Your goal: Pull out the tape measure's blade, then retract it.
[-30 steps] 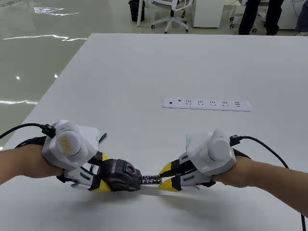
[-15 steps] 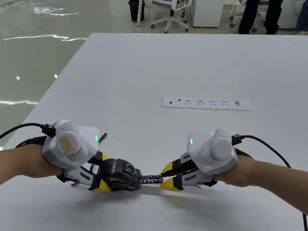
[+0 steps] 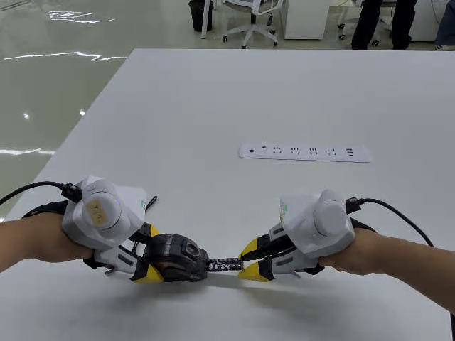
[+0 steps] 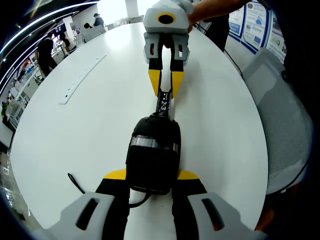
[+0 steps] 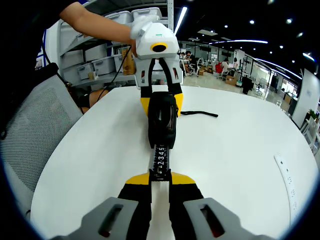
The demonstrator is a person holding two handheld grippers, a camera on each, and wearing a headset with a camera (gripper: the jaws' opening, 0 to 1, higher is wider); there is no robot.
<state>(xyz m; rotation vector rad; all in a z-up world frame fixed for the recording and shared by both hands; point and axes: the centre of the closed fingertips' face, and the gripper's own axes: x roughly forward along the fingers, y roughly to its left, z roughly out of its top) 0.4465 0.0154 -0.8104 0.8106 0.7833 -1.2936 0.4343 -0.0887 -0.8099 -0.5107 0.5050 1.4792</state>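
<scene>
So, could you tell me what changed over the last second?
The right claw, shut on the blade, has eased slightly to the person's right, drawing out a little more blade. The left claw still clamps the tape measure case in the same spot; the power strip is unmoved.

We cannot see the end of the black tape blade (image 3: 224, 264), because it goes in between the pressed-together yellow jaw tips of the right gripper (image 3: 249, 261). In the head view its white figures are too small for us to read. The jaws of the left gripper (image 3: 151, 254) cover both sides of the black tape measure case (image 3: 174, 257). At 12 o'clock the top edge cuts off the white office chair (image 3: 252, 21). At 1 o'clock it cuts off a person in dark trousers (image 3: 384, 21) above the legs. The marks on the flat white power strip (image 3: 304, 152) are too small to tell.
</scene>
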